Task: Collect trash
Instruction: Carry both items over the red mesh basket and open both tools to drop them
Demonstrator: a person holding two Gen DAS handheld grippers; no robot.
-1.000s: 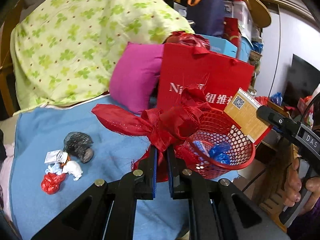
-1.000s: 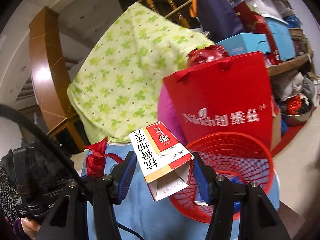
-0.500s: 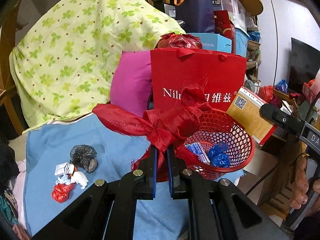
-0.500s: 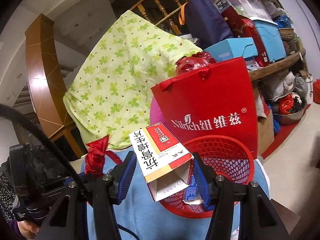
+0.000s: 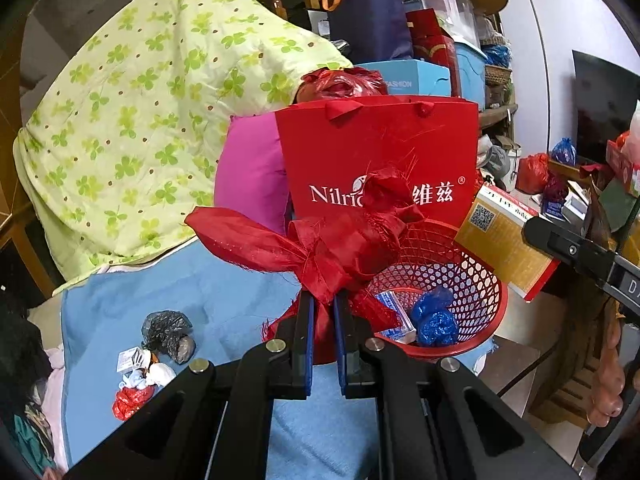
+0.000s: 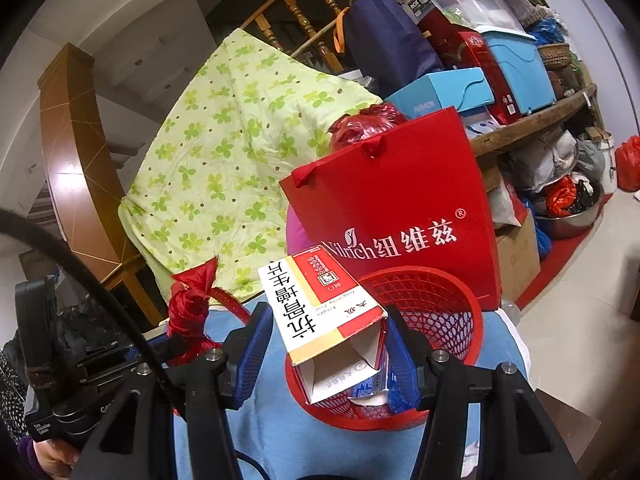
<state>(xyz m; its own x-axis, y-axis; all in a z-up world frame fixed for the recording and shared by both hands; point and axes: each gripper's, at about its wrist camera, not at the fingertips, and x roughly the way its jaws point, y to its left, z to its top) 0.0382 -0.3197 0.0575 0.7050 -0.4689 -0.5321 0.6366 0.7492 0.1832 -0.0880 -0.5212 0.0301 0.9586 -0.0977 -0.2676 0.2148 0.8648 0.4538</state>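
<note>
We see the L claw clenched on a red ribbon bundle just left of the red basket. R claw grasps a medicine box, open end toward cam, above the basket w/ blue wrappers inside.

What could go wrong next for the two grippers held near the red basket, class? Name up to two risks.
The left gripper pinches only a small fold of the red fabric scrap, so its long loose end could drape outside the red basket. The right gripper holds the opened medicine box tilted at the rim; released there, it might tumble outside.
</note>
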